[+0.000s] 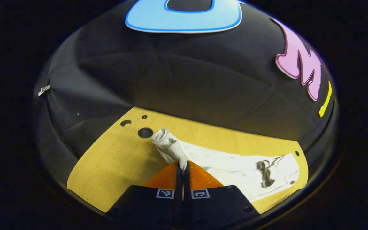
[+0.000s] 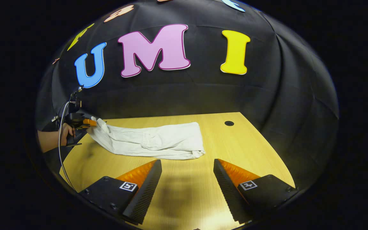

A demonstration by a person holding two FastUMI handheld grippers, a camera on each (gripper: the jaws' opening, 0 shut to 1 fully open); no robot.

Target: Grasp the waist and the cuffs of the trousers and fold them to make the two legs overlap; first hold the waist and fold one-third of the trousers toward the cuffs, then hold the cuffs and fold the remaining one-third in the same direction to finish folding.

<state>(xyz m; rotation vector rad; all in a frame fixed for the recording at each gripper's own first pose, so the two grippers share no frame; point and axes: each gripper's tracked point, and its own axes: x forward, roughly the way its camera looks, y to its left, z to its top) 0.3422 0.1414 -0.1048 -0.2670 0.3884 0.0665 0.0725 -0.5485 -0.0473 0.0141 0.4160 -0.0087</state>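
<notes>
One pair of white trousers (image 2: 152, 140) lies on the table (image 2: 235, 143), left gripper (image 1: 182, 166) pinching its end, right gripper (image 2: 187, 172) spread.

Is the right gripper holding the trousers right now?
No. In the right gripper view the right gripper is wide open over bare table, short of the trousers.

In the right gripper view, the trousers (image 2: 153, 140) lie on the table (image 2: 235, 150), toward twelve o'clock from the right gripper (image 2: 187, 179). The left gripper (image 2: 89, 123) touches their end at nine o'clock. A round hole (image 2: 229, 123) sits at two o'clock.
</notes>
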